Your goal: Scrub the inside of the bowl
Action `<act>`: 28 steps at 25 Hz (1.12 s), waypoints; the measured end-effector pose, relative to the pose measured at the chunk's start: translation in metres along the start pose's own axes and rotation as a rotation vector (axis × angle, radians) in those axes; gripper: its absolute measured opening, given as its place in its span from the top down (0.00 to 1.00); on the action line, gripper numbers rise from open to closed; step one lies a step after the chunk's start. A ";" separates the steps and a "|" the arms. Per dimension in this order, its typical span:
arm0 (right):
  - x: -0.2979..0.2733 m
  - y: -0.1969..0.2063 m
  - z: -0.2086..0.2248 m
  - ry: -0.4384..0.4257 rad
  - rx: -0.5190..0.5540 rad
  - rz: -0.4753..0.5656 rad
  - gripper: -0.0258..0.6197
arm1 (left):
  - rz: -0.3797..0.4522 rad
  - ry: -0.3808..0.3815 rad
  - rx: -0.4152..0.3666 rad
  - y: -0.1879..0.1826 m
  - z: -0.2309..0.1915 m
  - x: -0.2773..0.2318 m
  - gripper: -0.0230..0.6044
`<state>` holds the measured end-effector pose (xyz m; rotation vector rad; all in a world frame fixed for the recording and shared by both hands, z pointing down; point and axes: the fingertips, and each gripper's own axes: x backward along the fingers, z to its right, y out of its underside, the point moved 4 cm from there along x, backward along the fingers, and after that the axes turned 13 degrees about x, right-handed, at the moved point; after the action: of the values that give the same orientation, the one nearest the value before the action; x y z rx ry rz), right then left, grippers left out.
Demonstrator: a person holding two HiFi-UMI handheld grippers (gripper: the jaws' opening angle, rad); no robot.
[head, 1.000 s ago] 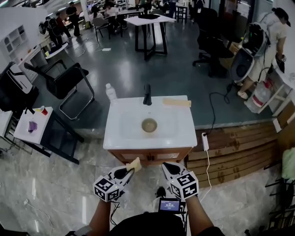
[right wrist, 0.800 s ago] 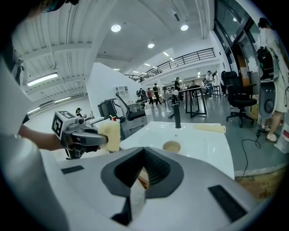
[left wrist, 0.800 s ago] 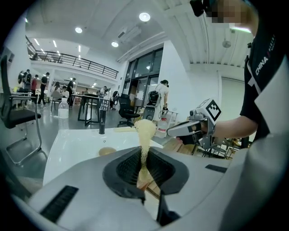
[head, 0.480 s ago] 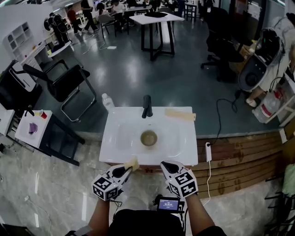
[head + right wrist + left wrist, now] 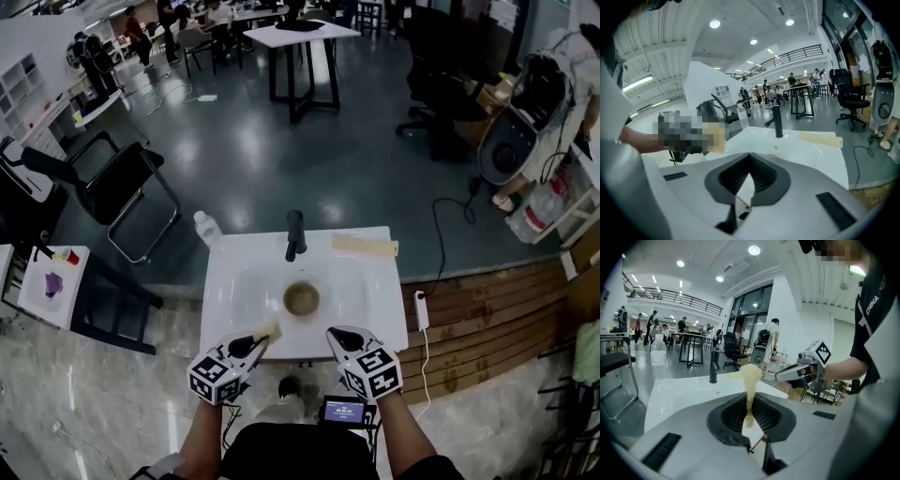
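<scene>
The left gripper (image 5: 253,343) pinches a yellow sponge (image 5: 270,330) over the sink's near edge. The right gripper (image 5: 336,336) hangs beside it, jaws pressed together with nothing between them. Just ahead, the bowl (image 5: 302,299) sits in the white basin (image 5: 234,281), apart from both. A black faucet (image 5: 295,234) stands behind the bowl, with a water bottle (image 5: 205,228) at the far left corner and a tan strip (image 5: 366,246) at the far right. A black chair (image 5: 127,178) stands beyond.

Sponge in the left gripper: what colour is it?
The sponge is pale yellow, clearest in the left gripper view.
</scene>
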<state>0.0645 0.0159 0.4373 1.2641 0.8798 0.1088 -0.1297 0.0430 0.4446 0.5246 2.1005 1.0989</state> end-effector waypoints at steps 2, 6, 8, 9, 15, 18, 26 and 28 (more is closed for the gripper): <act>-0.011 -0.009 0.003 0.015 0.005 -0.005 0.95 | 0.014 0.029 0.014 -0.012 -0.012 -0.004 0.92; -0.031 -0.022 0.006 0.045 0.014 -0.014 0.95 | 0.037 0.070 0.015 -0.035 -0.031 -0.011 0.92; -0.038 -0.024 0.007 0.069 0.003 -0.023 0.95 | 0.021 0.091 -0.003 -0.038 -0.040 -0.015 0.92; -0.042 -0.024 0.008 0.081 -0.005 -0.026 0.95 | 0.014 0.108 -0.006 -0.037 -0.044 -0.016 0.92; -0.056 -0.018 0.006 0.120 -0.059 -0.042 0.95 | -0.010 0.172 -0.010 -0.041 -0.063 -0.022 0.92; -0.060 -0.010 0.008 0.117 -0.077 -0.056 0.95 | -0.030 0.190 -0.037 -0.045 -0.065 -0.031 0.92; -0.080 0.011 0.036 0.114 -0.118 -0.110 0.94 | -0.108 0.202 -0.077 -0.046 -0.074 -0.067 0.92; -0.089 0.014 0.044 0.095 -0.122 -0.118 0.94 | -0.130 0.196 -0.080 -0.047 -0.077 -0.078 0.92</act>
<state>0.0377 -0.0602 0.4964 1.0976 1.0126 0.1274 -0.1356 -0.0736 0.4672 0.2459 2.2125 1.1941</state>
